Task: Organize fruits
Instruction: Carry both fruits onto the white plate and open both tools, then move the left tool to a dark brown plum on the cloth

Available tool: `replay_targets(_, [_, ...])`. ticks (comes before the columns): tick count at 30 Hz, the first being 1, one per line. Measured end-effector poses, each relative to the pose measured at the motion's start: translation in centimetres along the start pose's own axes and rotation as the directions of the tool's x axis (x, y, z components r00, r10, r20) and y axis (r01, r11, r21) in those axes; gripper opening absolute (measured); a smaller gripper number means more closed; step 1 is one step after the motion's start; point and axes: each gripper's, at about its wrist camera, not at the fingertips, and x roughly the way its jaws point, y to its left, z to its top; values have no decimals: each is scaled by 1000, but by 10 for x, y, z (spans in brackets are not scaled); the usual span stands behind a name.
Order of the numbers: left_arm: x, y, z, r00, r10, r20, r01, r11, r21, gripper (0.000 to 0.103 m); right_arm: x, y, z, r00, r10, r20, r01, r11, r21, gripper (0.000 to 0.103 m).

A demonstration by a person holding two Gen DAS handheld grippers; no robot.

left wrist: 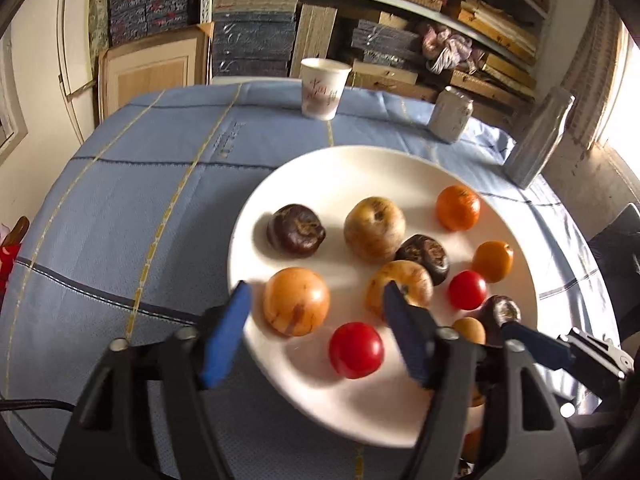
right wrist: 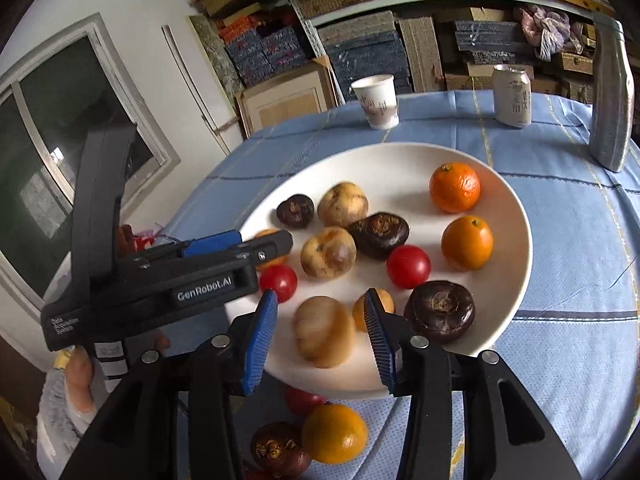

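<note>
A white plate [left wrist: 352, 176] [right wrist: 400, 168] holds several fruits: oranges [right wrist: 455, 187], red tomatoes [right wrist: 408, 266], dark water chestnuts [right wrist: 439, 311] and tan round fruits [right wrist: 328, 252]. My left gripper [left wrist: 316, 304] is open above the plate's near left part, with a tan fruit [left wrist: 296, 301] and a red tomato [left wrist: 355, 350] between its fingers. My right gripper [right wrist: 322, 312] is open over the plate's front rim, its fingers on either side of a tan fruit [right wrist: 324, 332]. An orange [right wrist: 334, 433], a chestnut [right wrist: 278, 449] and a tomato [right wrist: 302, 400] lie on the cloth under the right gripper.
The table has a blue checked cloth [left wrist: 152, 184]. A paper cup [left wrist: 323, 88] [right wrist: 378, 100], a drink can [left wrist: 451, 114] [right wrist: 512, 95] and a grey bottle [left wrist: 538, 136] [right wrist: 612, 100] stand behind the plate. Shelves of boxes [left wrist: 256, 36] fill the background.
</note>
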Motion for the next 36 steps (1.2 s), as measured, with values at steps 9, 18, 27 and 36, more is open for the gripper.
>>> replay_targets(9, [-52, 5, -21, 991, 92, 93, -92, 996, -1, 97, -72, -10, -5, 986, -6, 168, 0, 999, 36, 77])
replay_targets(18, [-73, -22, -73, 988, 135, 77, -142, 985, 95, 98, -110, -73, -55, 984, -51, 170, 1, 960, 280, 96])
replay_targets(27, [-65, -54, -97, 982, 179, 55, -186, 960, 208, 98, -120, -105, -67, 977, -72, 200, -15, 914, 406, 99])
replay_targets(36, [-58, -57, -108, 987, 159, 10, -157, 958, 242, 98, -122, -108, -70, 979, -57, 196, -33, 903, 429, 99])
